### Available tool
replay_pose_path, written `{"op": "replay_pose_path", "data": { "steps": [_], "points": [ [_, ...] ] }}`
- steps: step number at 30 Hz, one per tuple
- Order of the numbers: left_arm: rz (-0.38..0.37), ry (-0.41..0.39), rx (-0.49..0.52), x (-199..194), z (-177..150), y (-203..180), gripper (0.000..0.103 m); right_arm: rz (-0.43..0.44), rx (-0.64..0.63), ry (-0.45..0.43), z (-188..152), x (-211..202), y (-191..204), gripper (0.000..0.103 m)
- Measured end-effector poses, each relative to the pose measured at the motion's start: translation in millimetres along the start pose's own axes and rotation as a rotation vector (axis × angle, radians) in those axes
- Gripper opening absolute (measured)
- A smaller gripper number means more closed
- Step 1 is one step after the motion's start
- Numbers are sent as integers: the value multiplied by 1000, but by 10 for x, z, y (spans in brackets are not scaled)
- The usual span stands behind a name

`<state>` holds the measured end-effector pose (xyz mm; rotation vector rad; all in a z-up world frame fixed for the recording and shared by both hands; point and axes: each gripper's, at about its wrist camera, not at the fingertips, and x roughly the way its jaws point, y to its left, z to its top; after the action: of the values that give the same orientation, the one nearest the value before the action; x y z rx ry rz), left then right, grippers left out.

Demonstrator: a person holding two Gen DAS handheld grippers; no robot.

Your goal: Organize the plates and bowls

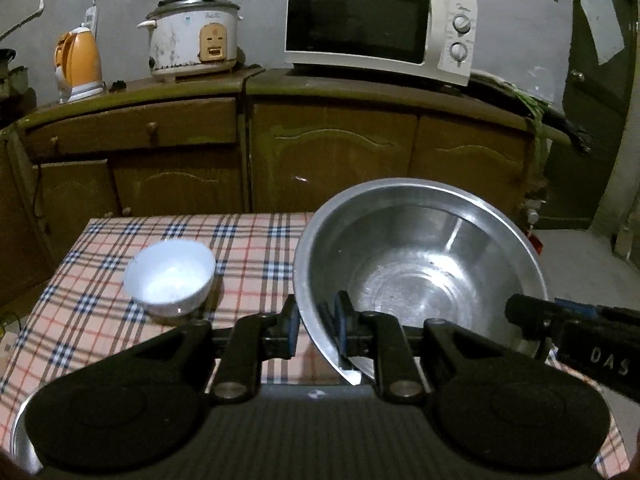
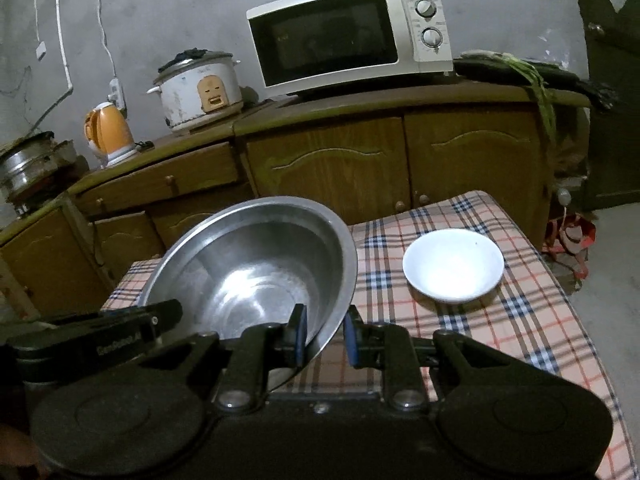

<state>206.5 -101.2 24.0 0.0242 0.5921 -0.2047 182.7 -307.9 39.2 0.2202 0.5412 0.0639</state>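
A home kitchen is shown: a microwave, a rice cooker and a kettle are set on wooden cabinets against a bare wall.

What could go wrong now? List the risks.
1. Both the left gripper and the right gripper pinch only the thin rim of the steel basin; it could slip or tilt.
2. Swung sideways, the basin might knock the white bowl beside it on the checked tablecloth.

Black gripper, blue pads, silver screws
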Motion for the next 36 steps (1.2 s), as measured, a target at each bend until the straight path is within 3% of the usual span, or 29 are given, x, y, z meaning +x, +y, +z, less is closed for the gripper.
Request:
{"op": "replay_pose_path", "data": {
  "steps": [13, 25, 36],
  "points": [
    [-10, 29, 28, -182, -622, -152, 20, -48, -2, 22, -684, -357, -109, 26],
    [-8, 121, 46, 106, -1115, -172, 20, -87, 13, 134, -1225, -56, -288, 26],
    [-15, 169, 34, 296, -1303, -201, 21, -111, 22, 178, -1423, 162, -399, 26]
  ]
}}
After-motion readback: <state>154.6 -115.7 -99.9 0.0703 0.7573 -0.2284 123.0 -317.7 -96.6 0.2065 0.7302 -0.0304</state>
